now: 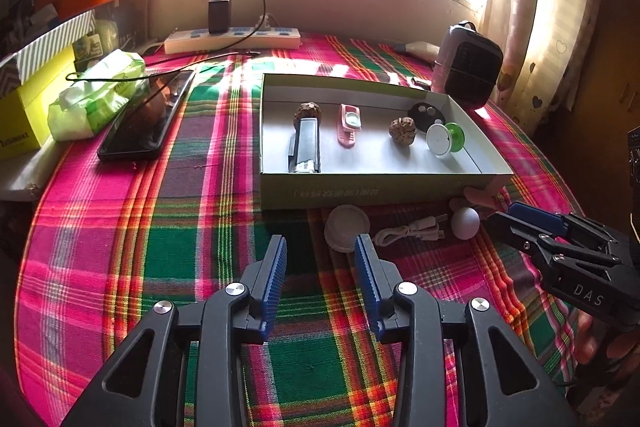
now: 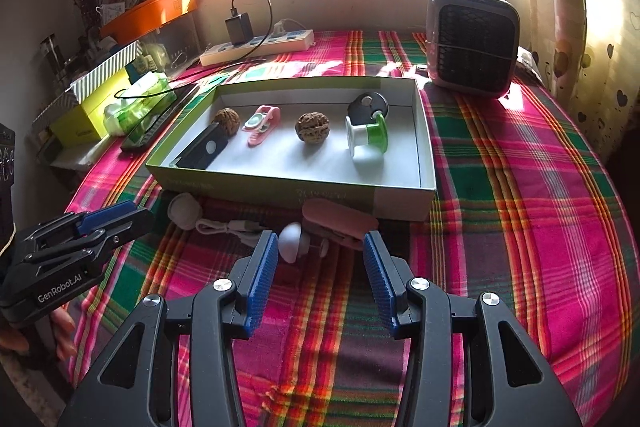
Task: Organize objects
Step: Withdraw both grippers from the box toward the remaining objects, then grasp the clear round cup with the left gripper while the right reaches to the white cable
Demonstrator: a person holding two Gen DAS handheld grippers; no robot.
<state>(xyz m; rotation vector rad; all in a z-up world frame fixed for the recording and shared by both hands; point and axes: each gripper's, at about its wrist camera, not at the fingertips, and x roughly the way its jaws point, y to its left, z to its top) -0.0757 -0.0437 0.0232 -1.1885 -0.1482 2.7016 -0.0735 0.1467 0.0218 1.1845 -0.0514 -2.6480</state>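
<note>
A shallow green-sided box [image 1: 376, 193] [image 2: 280, 183] sits mid-table. It holds two walnuts [image 1: 403, 132] [image 2: 312, 128], a pink clip [image 1: 349, 125], a black rectangular device [image 1: 306, 147], a black disc [image 1: 425, 115] and a green-and-white spool [image 1: 444, 139] [image 2: 366, 139]. In front of the box lie a white round lid [image 1: 346, 227] [image 2: 185, 210], a coiled white cable [image 1: 410, 231] [image 2: 228, 227], a white egg-shaped piece [image 1: 465, 222] [image 2: 291, 241] and a pink oblong case [image 2: 340, 217]. My left gripper [image 1: 320, 255] is open and empty, just short of the lid. My right gripper [image 2: 318, 251] is open and empty, around the egg-shaped piece's near side.
A plaid cloth [image 1: 160, 227] covers the table. A phone [image 1: 144, 119], tissue pack [image 1: 100, 95] and yellow box [image 1: 24, 111] lie at the left. A power strip with charger [image 1: 232, 39] lies at the back. A small heater [image 2: 472, 43] stands back right. A curtain hangs at right.
</note>
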